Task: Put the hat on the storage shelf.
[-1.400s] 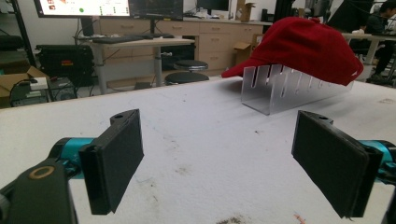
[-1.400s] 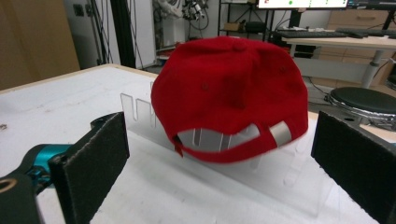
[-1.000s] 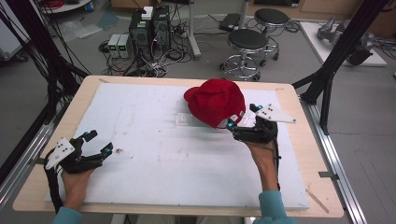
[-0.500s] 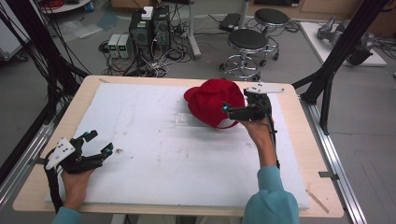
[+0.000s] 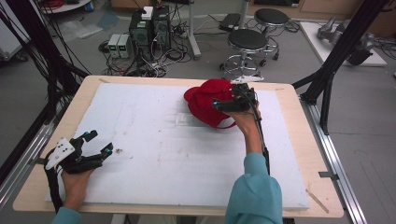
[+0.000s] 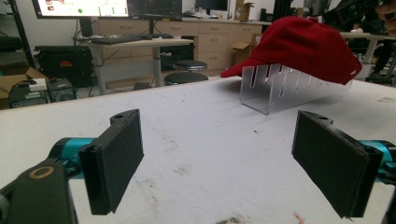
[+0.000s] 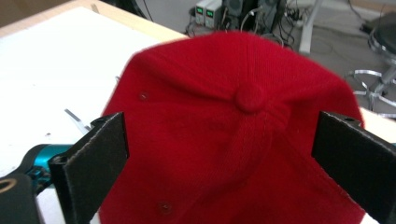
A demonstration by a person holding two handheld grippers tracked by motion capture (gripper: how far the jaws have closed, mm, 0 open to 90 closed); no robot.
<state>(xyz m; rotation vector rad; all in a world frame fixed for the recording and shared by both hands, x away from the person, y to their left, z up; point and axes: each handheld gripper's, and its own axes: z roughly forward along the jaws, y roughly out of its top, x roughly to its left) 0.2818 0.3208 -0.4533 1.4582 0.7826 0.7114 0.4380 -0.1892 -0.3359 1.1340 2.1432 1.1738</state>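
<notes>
**Right gripper poised over the red cap**

While the left gripper [image 5: 95, 148] rests near the table's [image 5: 46, 154] front left corner, jaws wide apart and holding nothing, the right gripper [image 5: 223, 105] hangs right over the red cap [image 5: 208, 100]. Its jaws are spread wide on either side of the crown, not pressing it. That cap sits on a clear slotted stand [image 6: 275, 88], toward the table's far edge.

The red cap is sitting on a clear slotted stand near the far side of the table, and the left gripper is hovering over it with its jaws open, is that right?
Not quite: the right gripper is the one over the red cap, jaws open either side of the crown in the right gripper view. The left gripper sits apart at the table's near left edge. The clear slotted stand shows in the left gripper view.
</notes>
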